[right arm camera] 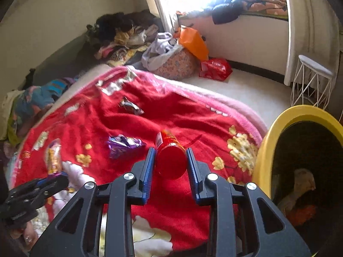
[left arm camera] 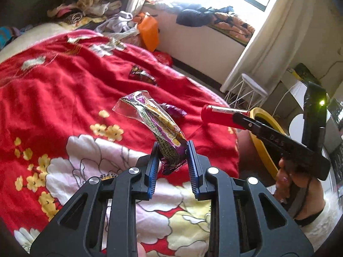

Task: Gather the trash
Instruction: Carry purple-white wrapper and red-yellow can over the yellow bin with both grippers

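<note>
While both loads are clamped, I am carrying them binward | left gripper point(left arm camera: 172, 150) pinching crinkled purple-and-yellow plastic snack wrapper point(left arm camera: 158, 126) | right gripper point(right arm camera: 170, 157) squeezing red cylindrical can point(right arm camera: 170, 156) | round yellow-rimmed bin point(right arm camera: 285, 117) waiting near right.

A red floral blanket point(right arm camera: 133, 111) is spread over the bed, with heaped clothes point(right arm camera: 120, 40) piled behind it against the wall. An orange plastic bag point(right arm camera: 193, 41) and a red bag point(right arm camera: 215, 68) are seen on the floor below the window ledge (itself strewn with dark clothing point(right arm camera: 227, 8)). A white wire stool point(right arm camera: 310, 81) is placed by the curtain point(right arm camera: 310, 21).
</note>
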### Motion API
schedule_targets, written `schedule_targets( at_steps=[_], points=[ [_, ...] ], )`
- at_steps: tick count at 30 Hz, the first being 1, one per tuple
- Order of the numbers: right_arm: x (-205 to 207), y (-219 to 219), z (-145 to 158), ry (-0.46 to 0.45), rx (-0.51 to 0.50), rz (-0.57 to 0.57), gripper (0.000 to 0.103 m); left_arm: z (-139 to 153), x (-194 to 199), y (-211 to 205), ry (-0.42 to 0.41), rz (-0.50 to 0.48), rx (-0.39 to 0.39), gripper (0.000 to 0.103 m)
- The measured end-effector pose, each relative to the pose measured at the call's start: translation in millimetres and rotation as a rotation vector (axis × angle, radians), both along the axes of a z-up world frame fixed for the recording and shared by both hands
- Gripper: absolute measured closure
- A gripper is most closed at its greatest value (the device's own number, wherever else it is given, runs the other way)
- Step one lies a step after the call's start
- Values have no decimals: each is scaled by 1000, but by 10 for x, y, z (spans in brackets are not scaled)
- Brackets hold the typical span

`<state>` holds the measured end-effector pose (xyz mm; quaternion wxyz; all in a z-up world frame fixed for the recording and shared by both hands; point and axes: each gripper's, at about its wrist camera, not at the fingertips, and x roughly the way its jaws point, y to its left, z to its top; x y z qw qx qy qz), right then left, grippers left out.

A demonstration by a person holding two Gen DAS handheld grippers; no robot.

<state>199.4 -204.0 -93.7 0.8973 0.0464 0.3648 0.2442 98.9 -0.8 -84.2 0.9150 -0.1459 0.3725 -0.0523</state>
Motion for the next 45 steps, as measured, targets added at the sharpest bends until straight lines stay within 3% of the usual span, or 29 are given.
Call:
schedule_targets(
  at_steps=[18, 45],
  points=[
    [-297, -673, 441, -103, 55, -106, 76, 323, -22, -451, -96, -108, 27, 83],
    [-406, -1631, 510, -131, 63, -348, 76, 476, 94, -1110, -139, -257, 25, 83]
  ],
)
